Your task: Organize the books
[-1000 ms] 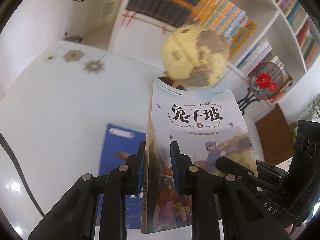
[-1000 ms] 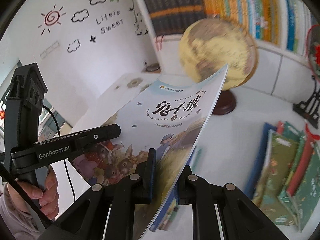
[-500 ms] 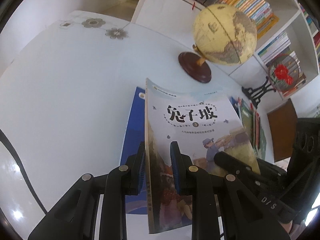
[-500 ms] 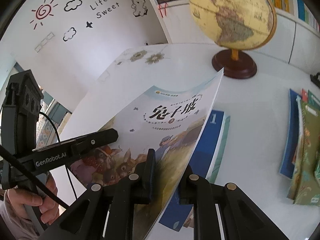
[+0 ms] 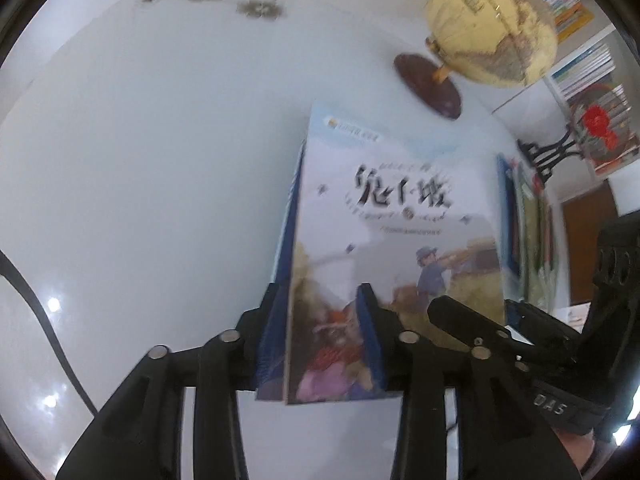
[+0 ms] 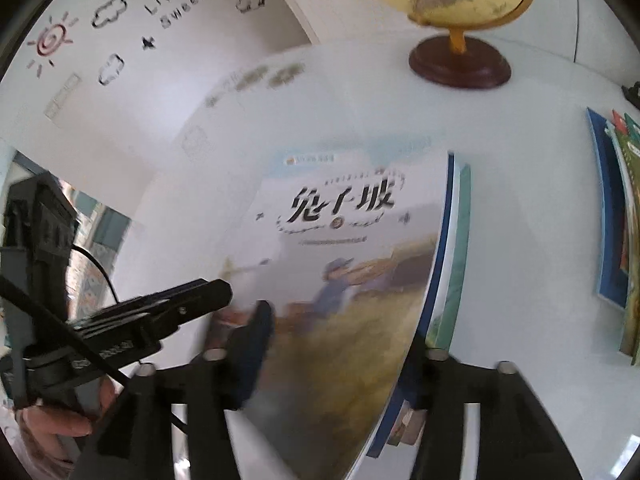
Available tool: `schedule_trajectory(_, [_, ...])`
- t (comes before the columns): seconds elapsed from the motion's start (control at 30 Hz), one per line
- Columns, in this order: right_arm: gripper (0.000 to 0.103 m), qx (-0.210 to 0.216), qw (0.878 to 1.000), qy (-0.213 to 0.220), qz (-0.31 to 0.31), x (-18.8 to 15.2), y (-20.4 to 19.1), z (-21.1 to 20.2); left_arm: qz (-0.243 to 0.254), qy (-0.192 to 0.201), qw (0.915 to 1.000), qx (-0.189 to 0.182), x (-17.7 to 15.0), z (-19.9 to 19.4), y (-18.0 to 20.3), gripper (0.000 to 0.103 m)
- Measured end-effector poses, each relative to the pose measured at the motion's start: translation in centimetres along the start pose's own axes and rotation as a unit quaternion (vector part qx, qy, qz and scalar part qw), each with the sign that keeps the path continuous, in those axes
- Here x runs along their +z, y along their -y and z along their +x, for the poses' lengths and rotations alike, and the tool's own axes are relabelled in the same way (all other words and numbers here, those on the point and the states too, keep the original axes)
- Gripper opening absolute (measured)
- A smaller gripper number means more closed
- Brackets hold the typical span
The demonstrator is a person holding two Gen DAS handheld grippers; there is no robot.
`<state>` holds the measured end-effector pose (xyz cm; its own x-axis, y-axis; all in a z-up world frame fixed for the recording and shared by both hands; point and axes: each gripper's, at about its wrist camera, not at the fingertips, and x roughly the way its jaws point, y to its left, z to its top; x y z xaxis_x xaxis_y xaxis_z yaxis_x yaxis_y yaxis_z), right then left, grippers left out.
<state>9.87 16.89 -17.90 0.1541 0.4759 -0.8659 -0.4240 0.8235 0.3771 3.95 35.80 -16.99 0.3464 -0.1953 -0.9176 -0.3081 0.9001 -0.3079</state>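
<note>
Both grippers (jaws just opening) angle steeply down over the book [image 5: 400, 216].

**Gloss on paper and tabletop, matt black on the tooling**

Glossy printed paper on the cover of the picture book [image 5: 400, 240], with a sheen washing out its near half. Smooth, shiny white on the table [image 5: 140, 160], bright with lamp reflections at the near left. Matt black plastic on the left gripper [image 5: 322, 320] and the right gripper [image 6: 340, 340], with small bright metal pins at the joints. Polished dark wood on the base of the globe [image 6: 460, 64], a matt yellowish paper-like skin on its sphere. Glossy card covers on the row of books [image 6: 616, 220] at the far right.
</note>
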Motion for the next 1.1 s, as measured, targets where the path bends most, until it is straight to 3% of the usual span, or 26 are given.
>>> schedule_trajectory(0.07, [0.061,-0.031,0.999,-0.026,0.012,-0.4,0.2,1.0,0.010,-0.010,0.9996,0.023,-0.3,0.3,0.0,0.064])
schedule_trajectory(0.13, [0.062,-0.036,0.998,-0.039,0.028,-0.7,0.9,1.4,0.018,-0.011,0.9993,0.030,-0.6,0.3,0.1,0.077])
schedule_trajectory(0.3, [0.062,-0.054,0.997,-0.028,0.056,-1.3,3.0,-0.1,0.021,-0.021,0.9989,0.036,-0.4,0.2,0.4,0.077])
schedule_trajectory(0.57, [0.062,-0.087,0.993,0.033,0.077,-1.8,5.4,-4.9,0.046,-0.014,0.9984,0.027,0.9,-0.1,3.6,0.077])
schedule_trajectory(0.77, [0.062,-0.115,0.987,0.063,0.095,-3.1,7.8,-7.8,0.083,-0.014,0.9964,0.014,1.6,0.0,7.9,0.077])
schedule_trajectory(1.1, [0.062,-0.101,0.971,0.116,0.181,-6.1,13.7,-11.9,0.141,-0.025,0.9896,0.014,-0.2,1.5,15.9,0.077])
